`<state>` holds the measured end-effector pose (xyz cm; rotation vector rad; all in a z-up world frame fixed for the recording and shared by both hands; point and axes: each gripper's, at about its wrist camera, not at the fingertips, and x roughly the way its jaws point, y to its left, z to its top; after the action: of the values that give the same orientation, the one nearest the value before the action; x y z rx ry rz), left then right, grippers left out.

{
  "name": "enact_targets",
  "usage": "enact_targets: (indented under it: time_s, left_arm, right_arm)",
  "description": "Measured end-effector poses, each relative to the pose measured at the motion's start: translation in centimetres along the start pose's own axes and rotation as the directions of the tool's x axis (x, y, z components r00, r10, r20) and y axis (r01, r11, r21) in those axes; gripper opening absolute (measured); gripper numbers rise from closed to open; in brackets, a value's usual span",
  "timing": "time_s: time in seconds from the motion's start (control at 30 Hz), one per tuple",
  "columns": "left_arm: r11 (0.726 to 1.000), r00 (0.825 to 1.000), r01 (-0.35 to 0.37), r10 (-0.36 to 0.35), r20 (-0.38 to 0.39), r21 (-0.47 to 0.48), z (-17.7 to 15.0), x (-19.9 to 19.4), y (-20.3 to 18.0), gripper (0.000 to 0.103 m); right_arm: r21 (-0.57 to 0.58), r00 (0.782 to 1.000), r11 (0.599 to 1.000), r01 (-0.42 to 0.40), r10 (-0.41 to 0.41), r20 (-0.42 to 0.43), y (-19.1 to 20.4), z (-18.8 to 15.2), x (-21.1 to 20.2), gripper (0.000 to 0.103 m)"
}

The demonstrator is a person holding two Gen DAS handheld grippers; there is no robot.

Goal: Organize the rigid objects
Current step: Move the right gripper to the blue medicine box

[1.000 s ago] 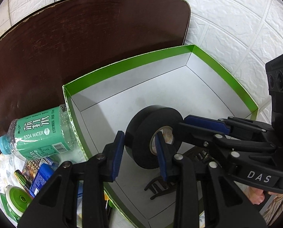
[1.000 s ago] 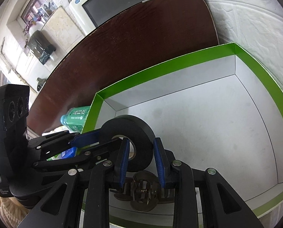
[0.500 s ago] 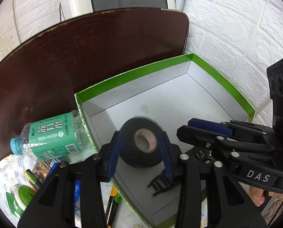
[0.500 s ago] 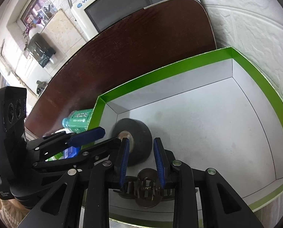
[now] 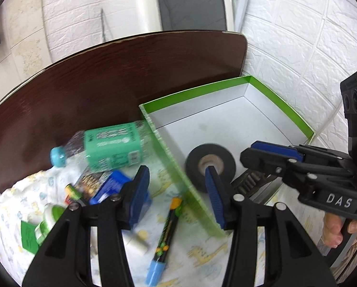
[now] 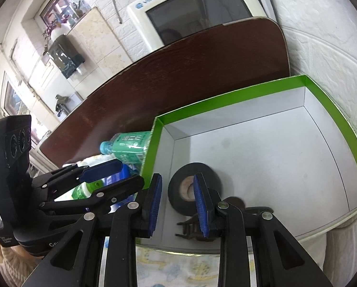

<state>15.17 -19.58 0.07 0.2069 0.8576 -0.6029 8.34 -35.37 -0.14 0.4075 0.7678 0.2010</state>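
A black tape roll (image 5: 198, 159) (image 6: 183, 197) lies inside the green-rimmed white box (image 5: 281, 102) (image 6: 334, 110), near its front left corner. A dark hair claw clip (image 5: 252, 183) (image 6: 192, 229) lies next to the roll in the box. My left gripper (image 5: 178, 191) is open and empty, raised above the box's left wall. My right gripper (image 6: 177, 205) is open and empty, above the box's front edge, with the roll showing between its fingers. It also shows in the left wrist view (image 5: 271, 150).
Left of the box on a patterned cloth (image 5: 197, 251) lie a green soda water bottle (image 5: 111, 147) (image 6: 128, 147), a marker with a blue cap (image 5: 165, 236), a blue packet (image 5: 111, 185), a green-capped container (image 5: 50, 217) and small items. A dark brown tabletop (image 5: 106, 76) and a monitor (image 5: 190, 7) lie behind.
The left gripper let go of the tape roll, which now lies in the box, and drew back up and to the left. The right gripper opened wider and drew back a little.
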Motion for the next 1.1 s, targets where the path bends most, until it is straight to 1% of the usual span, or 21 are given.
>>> enact_targets:
  time_s: [0.13, 0.27, 0.47, 0.57, 0.63, 0.73, 0.83, 0.93, 1.1]
  left_arm:
    - [0.998, 0.999, -0.040, 0.040, 0.011, -0.053, -2.4, -2.3, 2.9, 0.047]
    - [0.988, 0.996, -0.089, 0.090, 0.007, -0.129, -5.1, -4.4, 6.6, 0.047]
    - [0.955, 0.984, -0.178, 0.180, -0.015, -0.238, -9.8, -7.6, 12.3, 0.047]
    - [0.933, 0.974, -0.226, 0.226, -0.034, -0.279, -12.1, -8.6, 14.6, 0.047]
    - [0.922, 0.970, -0.243, 0.240, -0.048, -0.301, -13.4, -9.0, 15.9, 0.047]
    - [0.906, 0.970, -0.240, 0.235, -0.058, -0.348, -15.3, -9.6, 17.9, 0.047]
    - [0.893, 0.975, -0.222, 0.214, -0.064, -0.391, -16.8, -9.9, 19.5, 0.047]
    - [0.892, 0.983, -0.185, 0.177, -0.058, -0.412, -17.7, -9.7, 20.4, 0.047]
    - [0.898, 0.991, -0.134, 0.120, -0.060, -0.420, -17.9, -8.5, 20.5, 0.046]
  right_arm:
    - [-0.045, 1.000, 0.999, -0.019, 0.018, -0.011, 2.9, -0.5, 0.0, 0.029]
    - [-0.090, 0.998, 0.994, -0.054, 0.051, -0.043, 6.0, -1.4, 0.9, 0.029]
    - [-0.153, 0.986, 0.981, -0.121, 0.100, -0.134, 11.3, -3.7, 4.0, 0.029]
    - [-0.169, 0.975, 0.974, -0.152, 0.120, -0.188, 13.8, -5.1, 5.8, 0.029]
    - [-0.173, 0.966, 0.971, -0.168, 0.127, -0.225, 15.4, -5.9, 7.1, 0.029]
    - [-0.190, 0.953, 0.966, -0.178, 0.121, -0.276, 17.5, -7.2, 9.1, 0.029]
    - [-0.206, 0.945, 0.963, -0.172, 0.103, -0.310, 19.2, -8.2, 10.6, 0.029]
    - [-0.199, 0.941, 0.968, -0.154, 0.083, -0.328, 20.1, -8.8, 11.7, 0.029]
    - [-0.169, 0.941, 0.981, -0.096, 0.034, -0.338, 20.2, -9.3, 13.2, 0.029]
